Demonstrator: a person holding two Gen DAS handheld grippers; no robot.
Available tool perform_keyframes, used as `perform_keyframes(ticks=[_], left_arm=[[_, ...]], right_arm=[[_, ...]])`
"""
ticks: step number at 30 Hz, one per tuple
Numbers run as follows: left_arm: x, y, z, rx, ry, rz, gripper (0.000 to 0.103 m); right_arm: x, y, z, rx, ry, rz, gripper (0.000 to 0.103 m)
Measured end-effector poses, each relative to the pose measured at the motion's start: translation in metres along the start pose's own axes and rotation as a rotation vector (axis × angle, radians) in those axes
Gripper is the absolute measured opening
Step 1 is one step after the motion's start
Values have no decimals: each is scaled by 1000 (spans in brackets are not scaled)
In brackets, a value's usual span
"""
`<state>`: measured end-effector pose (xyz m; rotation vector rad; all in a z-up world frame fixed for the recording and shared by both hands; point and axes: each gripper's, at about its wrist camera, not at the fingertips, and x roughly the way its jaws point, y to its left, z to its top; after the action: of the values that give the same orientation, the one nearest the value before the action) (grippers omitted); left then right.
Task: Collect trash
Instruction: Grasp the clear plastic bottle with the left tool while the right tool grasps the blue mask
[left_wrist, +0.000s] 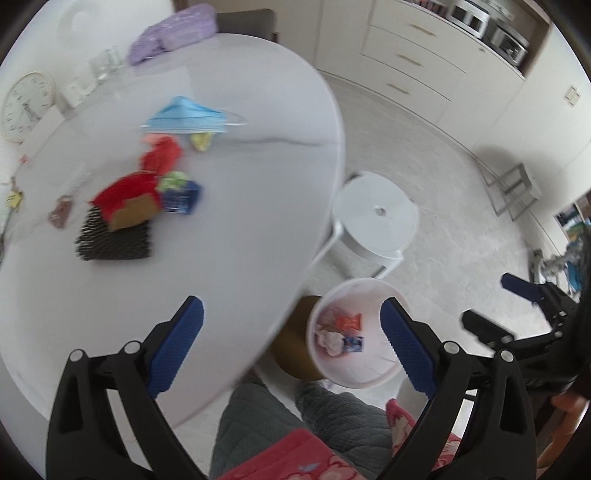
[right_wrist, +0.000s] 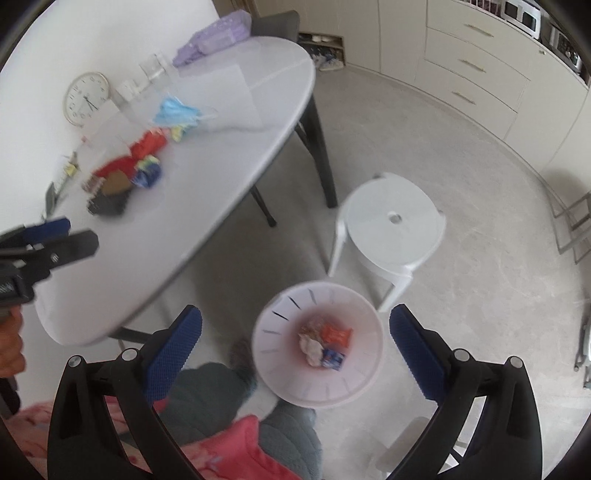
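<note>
On the floor beside the table stands a white bin (right_wrist: 284, 325) (left_wrist: 369, 369) holding an orange wrapper (right_wrist: 334, 334), a crumpled tissue (right_wrist: 310, 349) and a blue packet (right_wrist: 332, 360). My right gripper (right_wrist: 295, 315) hangs open and empty right above it. My left gripper (left_wrist: 291, 310) is open and empty too, over the table's near edge. More trash lies on the white table (left_wrist: 240, 206): a blue face mask (left_wrist: 188, 116), red wrappers (left_wrist: 162, 153), a red and brown carton (left_wrist: 125, 201), a blue wrapper (left_wrist: 181, 197) and a black mesh piece (left_wrist: 114, 240).
A white stool (right_wrist: 391, 221) stands just beyond the bin. A clock (left_wrist: 26, 105), glasses (left_wrist: 105, 64) and a purple pouch (left_wrist: 173, 29) sit at the table's far side. The person's legs (left_wrist: 258, 417) are below the grippers. Drawers (left_wrist: 413, 55) line the far wall.
</note>
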<state>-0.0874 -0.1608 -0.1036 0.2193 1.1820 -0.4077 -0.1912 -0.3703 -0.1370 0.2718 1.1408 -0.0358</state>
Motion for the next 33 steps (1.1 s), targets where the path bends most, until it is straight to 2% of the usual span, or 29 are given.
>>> perform_keyframes(ticks=[8, 14, 19, 22, 26, 28, 30, 33], left_arm=[[-1, 106, 9, -46, -34, 119, 92], [1, 202, 26, -159, -41, 158, 92], [5, 264, 36, -161, -64, 205, 92], [14, 290, 45, -73, -81, 236, 92], [37, 302, 69, 241, -77, 240, 92], [51, 306, 82, 341, -61, 218, 92], [69, 313, 99, 429, -28, 166, 92], [95, 320, 120, 492, 13, 106, 92]], right_arm=[[14, 67, 42, -19, -23, 54, 101], [32, 127, 71, -41, -26, 79, 101], [51, 185, 102, -109, -22, 107, 101], [62, 216, 122, -166, -17, 114, 101], [75, 238, 146, -192, 17, 122, 101], [82, 243, 158, -188, 37, 105, 101], [87, 243, 166, -179, 48, 82, 101], [95, 244, 178, -157, 54, 48, 101]])
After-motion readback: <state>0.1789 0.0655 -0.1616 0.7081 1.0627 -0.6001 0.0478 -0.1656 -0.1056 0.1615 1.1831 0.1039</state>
